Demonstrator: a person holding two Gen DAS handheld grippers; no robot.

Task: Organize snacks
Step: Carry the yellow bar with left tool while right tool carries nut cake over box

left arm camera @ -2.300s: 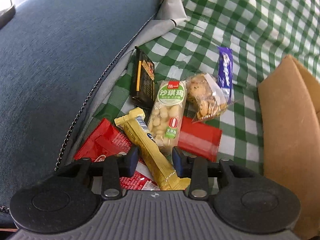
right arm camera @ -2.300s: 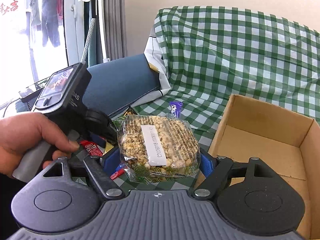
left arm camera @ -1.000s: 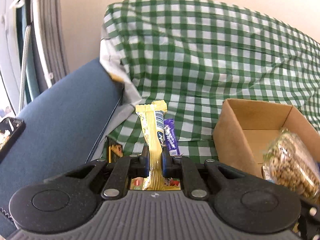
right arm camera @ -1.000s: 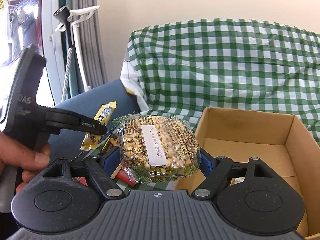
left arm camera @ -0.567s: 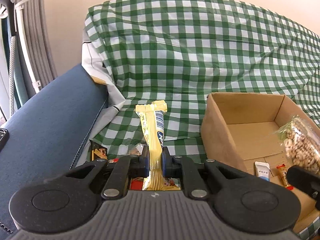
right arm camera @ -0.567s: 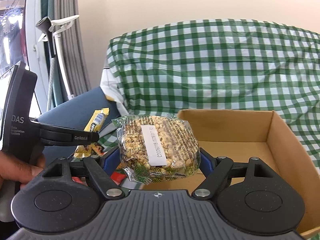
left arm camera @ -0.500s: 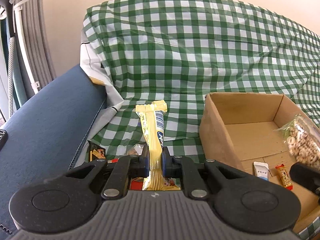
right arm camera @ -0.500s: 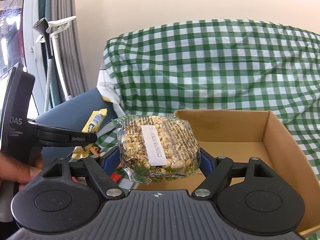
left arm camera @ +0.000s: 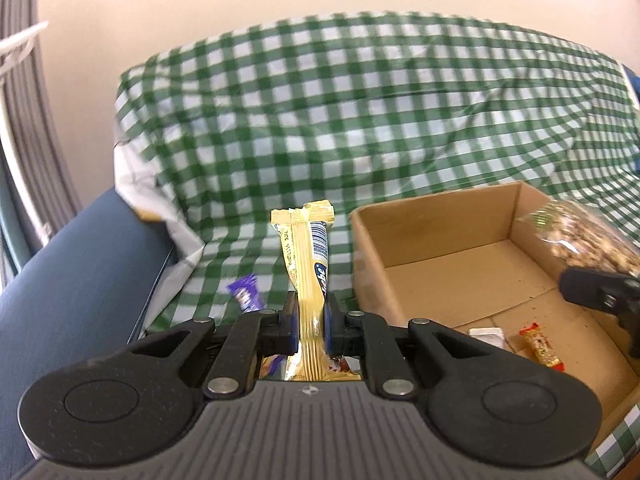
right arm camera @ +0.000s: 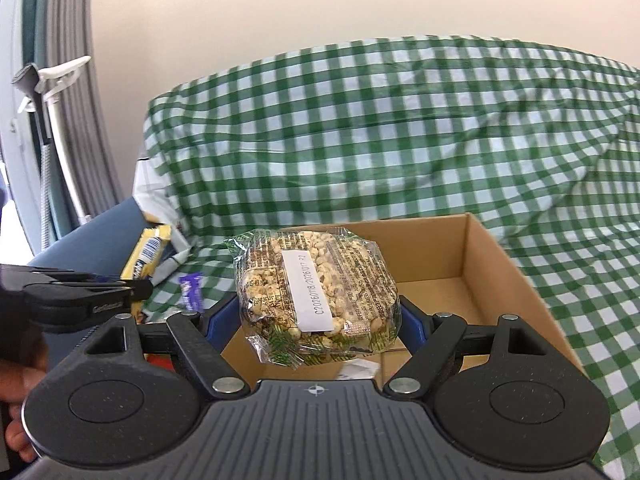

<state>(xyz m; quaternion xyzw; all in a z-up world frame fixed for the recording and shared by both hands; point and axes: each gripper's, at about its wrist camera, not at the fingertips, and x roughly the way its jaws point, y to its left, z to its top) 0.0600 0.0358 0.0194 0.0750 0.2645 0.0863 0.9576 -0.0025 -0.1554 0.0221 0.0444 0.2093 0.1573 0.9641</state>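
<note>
Green-checked cloth (left arm camera: pixel 360 128) drapes the sofa under a cream wall (right arm camera: pixel 320 8). Left tool (left arm camera: pixel 311 322) pinches an upright yellow bar (left arm camera: pixel 308 280), cardboard box (left arm camera: pixel 460 248) to its right. Right tool (right arm camera: pixel 320 312) clamps a puffed-grain packet (right arm camera: pixel 316 292) above that box.

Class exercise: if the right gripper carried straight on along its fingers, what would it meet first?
Most likely the far inner wall of the cardboard box: the right gripper, shut on the puffed-grain pack, points over the open box. Depth is unclear, so it might pass above that wall.
</note>
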